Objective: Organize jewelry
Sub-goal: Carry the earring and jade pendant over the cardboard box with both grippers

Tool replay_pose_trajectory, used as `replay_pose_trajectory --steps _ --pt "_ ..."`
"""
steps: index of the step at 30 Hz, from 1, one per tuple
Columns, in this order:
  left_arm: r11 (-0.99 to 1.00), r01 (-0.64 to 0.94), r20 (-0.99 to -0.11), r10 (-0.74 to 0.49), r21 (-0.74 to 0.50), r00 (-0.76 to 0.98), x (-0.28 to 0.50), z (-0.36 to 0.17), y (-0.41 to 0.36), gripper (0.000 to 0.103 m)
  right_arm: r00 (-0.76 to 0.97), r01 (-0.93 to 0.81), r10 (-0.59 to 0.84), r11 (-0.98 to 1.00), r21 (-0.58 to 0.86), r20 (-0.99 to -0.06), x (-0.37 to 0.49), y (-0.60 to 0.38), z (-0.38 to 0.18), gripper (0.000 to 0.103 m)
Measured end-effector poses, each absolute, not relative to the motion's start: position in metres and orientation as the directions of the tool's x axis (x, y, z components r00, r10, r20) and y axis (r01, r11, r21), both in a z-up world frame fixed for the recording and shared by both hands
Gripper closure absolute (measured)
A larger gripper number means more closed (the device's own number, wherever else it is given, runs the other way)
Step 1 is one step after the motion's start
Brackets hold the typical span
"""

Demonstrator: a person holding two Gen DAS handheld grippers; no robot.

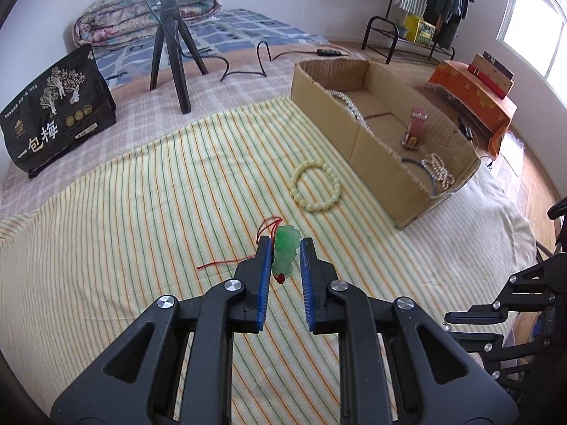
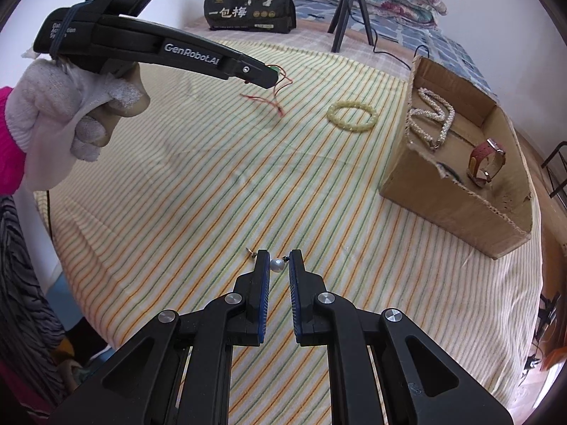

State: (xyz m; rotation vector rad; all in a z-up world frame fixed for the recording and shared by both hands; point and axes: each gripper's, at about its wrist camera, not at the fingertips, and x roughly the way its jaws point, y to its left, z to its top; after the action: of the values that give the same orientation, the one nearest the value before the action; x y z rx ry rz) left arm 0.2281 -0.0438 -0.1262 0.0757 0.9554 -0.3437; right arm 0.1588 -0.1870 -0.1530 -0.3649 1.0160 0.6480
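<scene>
My left gripper (image 1: 286, 244) is shut on a green jade pendant (image 1: 285, 253), whose red cord (image 1: 226, 261) trails down to the striped cloth (image 1: 141, 212). In the right wrist view the left gripper (image 2: 273, 75) hangs above the cloth with the red cord (image 2: 274, 101) dangling from it, and a gloved hand (image 2: 71, 117) holds it. My right gripper (image 2: 277, 254) is shut on a pearl earring (image 2: 276, 265), lifted off the cloth. A cream bead bracelet (image 1: 297, 191) (image 2: 331, 117) lies loose on the cloth beside the cardboard box (image 1: 372, 148) (image 2: 443, 205).
The box holds a pearl necklace (image 2: 430, 120), a red-strapped watch (image 2: 485, 163) and a pearl bracelet (image 1: 441, 173). A black printed bag (image 1: 56, 113), a tripod (image 1: 170, 46) with its cable and a folded quilt (image 1: 149, 10) stand beyond the cloth. A clothes rack (image 1: 425, 7) is far right.
</scene>
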Motion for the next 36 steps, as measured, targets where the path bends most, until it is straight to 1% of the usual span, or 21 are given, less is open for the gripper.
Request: replay_pose_trajectory --steps 13,26,36 --pt "0.934 0.332 -0.753 -0.314 -0.135 0.578 0.219 -0.085 -0.047 0.089 0.438 -0.604 0.373 0.796 0.041 -0.818 0.165 -0.206 -0.115 0.094" --pt "0.915 0.356 -0.690 -0.383 -0.191 0.614 0.226 -0.052 -0.068 0.089 0.550 -0.521 0.381 0.852 0.051 -0.743 0.195 -0.233 -0.075 0.094" --pt "0.890 0.387 -0.664 -0.443 -0.243 0.602 0.243 -0.045 -0.099 0.089 0.588 -0.443 0.363 0.892 0.088 -0.723 0.226 -0.259 -0.070 0.094"
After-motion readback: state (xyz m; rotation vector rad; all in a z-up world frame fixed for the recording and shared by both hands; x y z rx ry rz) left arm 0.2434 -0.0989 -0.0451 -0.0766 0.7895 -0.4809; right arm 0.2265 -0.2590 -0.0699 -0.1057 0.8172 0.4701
